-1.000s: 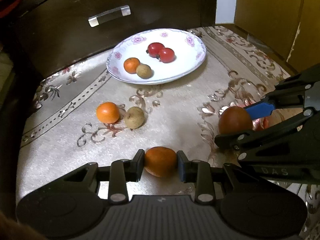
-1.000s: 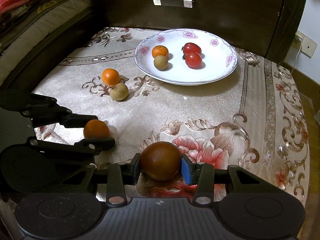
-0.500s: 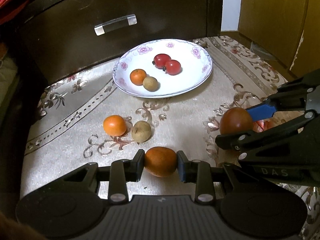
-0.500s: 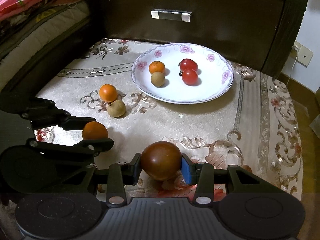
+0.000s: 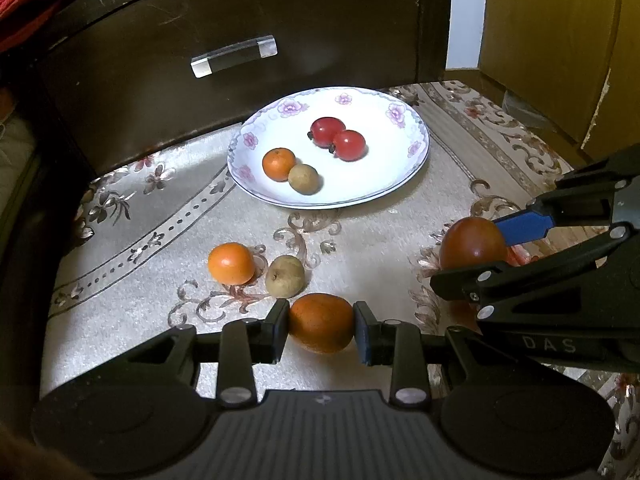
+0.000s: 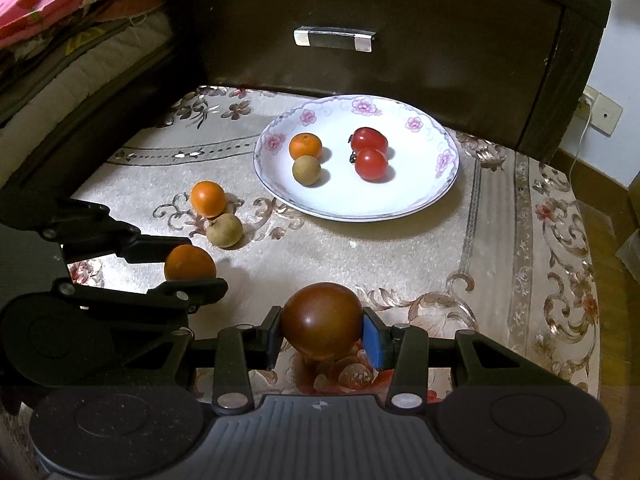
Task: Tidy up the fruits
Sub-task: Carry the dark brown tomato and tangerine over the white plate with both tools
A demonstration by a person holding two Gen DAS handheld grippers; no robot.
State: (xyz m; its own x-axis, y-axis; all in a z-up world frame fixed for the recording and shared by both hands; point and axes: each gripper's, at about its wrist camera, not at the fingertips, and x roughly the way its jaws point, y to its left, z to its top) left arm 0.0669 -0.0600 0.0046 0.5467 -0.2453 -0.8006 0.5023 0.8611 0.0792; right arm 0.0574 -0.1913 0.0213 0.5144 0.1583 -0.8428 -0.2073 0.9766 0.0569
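My left gripper (image 5: 321, 326) is shut on an orange fruit (image 5: 321, 323), held above the patterned cloth. To its right, my right gripper (image 6: 322, 332) is shut on a dark reddish-brown round fruit (image 6: 322, 320). A white flowered plate (image 5: 400, 184) at the back holds two red tomatoes (image 5: 338, 138), a small orange (image 5: 278, 163) and a brown fruit (image 5: 303, 178). On the cloth in front of the plate lie a loose orange (image 5: 231, 263) and a brownish-yellow fruit (image 5: 285, 276), touching each other. Each gripper shows in the other's view: the right gripper (image 5: 492, 248) and the left gripper (image 6: 188, 258).
A dark wooden drawer front (image 6: 360, 12) with a metal handle (image 6: 334, 38) rises right behind the plate. Bedding (image 6: 60, 32) lies at the left. The beige embroidered cloth (image 6: 500, 248) ends at the right, where a wooden floor and a wall socket (image 6: 606, 114) show.
Both grippers have pulled back and upward with their fruit, so the plate and loose fruits sit lower and nearer in both views. Neither grip has changed.
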